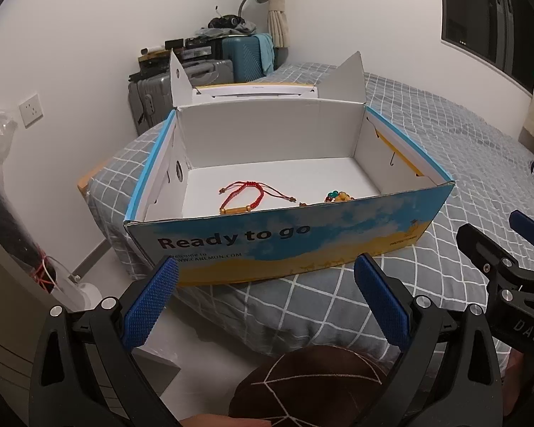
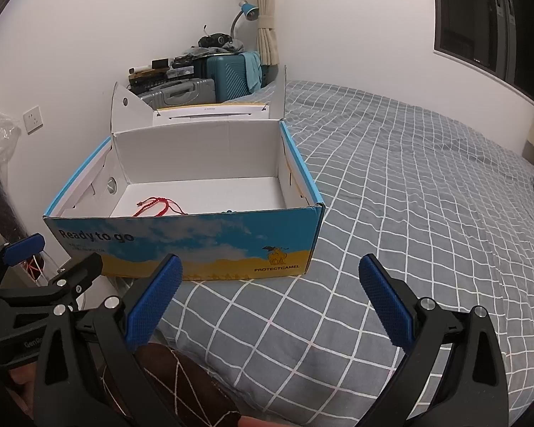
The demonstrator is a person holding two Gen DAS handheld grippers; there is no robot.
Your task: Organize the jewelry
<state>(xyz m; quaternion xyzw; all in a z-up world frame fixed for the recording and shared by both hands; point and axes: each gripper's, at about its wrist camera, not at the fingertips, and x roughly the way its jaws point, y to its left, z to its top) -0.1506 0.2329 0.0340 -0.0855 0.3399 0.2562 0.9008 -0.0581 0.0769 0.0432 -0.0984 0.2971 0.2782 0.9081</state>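
Hovering before the open shoebox (image 1: 267, 245) on the bed (image 2: 409, 185), my left claw (image 1: 266, 274) and right claw (image 2: 270, 272) both gape wide, holding nothing; inside the box lie the red cord bracelet (image 1: 247, 197) and, beside it, a beaded bracelet (image 1: 338, 196)

Red cord bracelet (image 1: 247, 197) and seemingly beaded bracelet (image 1: 338, 197) flat inside open box (image 1: 277, 238).
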